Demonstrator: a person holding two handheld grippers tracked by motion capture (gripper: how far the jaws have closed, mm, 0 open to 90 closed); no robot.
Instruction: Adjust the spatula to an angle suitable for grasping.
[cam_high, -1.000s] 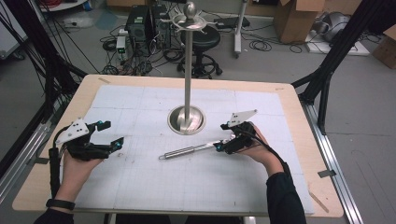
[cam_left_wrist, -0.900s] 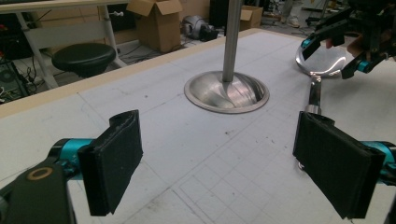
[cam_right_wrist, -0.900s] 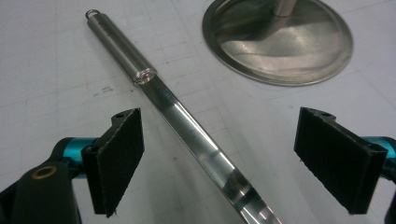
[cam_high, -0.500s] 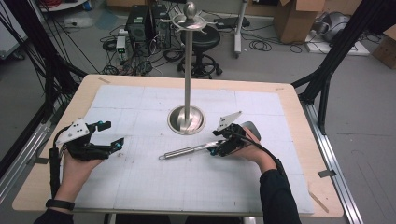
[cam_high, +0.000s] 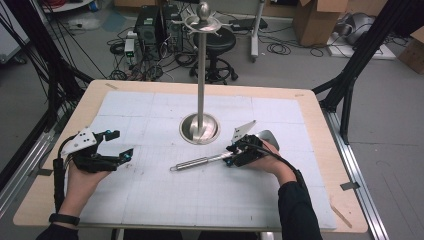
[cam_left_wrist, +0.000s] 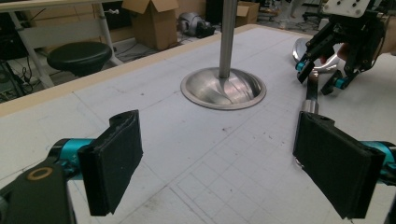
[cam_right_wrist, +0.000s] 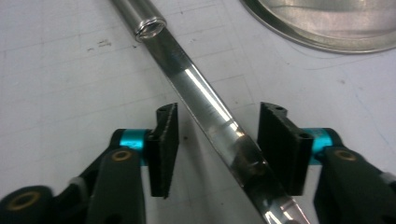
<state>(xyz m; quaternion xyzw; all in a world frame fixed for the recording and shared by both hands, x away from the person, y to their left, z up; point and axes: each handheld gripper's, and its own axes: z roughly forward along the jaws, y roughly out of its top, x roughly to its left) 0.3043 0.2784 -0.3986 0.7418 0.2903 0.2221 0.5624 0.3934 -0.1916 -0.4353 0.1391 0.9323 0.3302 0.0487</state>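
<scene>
Steel throughout: a long polished metal utensil (cam_high: 200, 161) with a ribbed cylindrical handle lies flat on the white gridded mat (cam_high: 150, 200) that covers my wooden tabletop (cam_high: 320, 130), near the middle and slightly toward the near edge. Its handle end points toward the left edge; its flat neck runs toward my right tool (cam_high: 231, 157).

Right tool: in the right gripper view the jaws straddle the utensil's flat neck (cam_right_wrist: 210, 112), one on each side. They have just been closing. The far-side jaw stands at or against the neck; I cannot tell whether it touches. A clear gap separates the other jaw from the metal, so I record no grasp.

Left tool (cam_high: 116, 145): released, jaws wide apart with bare mat between them, near the left edge of the tabletop, well apart from the utensil.

Other items: a tall stainless steel stand (cam_high: 200, 75) with a round dished base (cam_high: 199, 131) is upright just beyond the utensil, toward the far edge. In the left gripper view the base (cam_left_wrist: 223, 88) lies ahead of my left tool, with my right tool (cam_left_wrist: 322, 77) beyond it on the utensil.
</scene>
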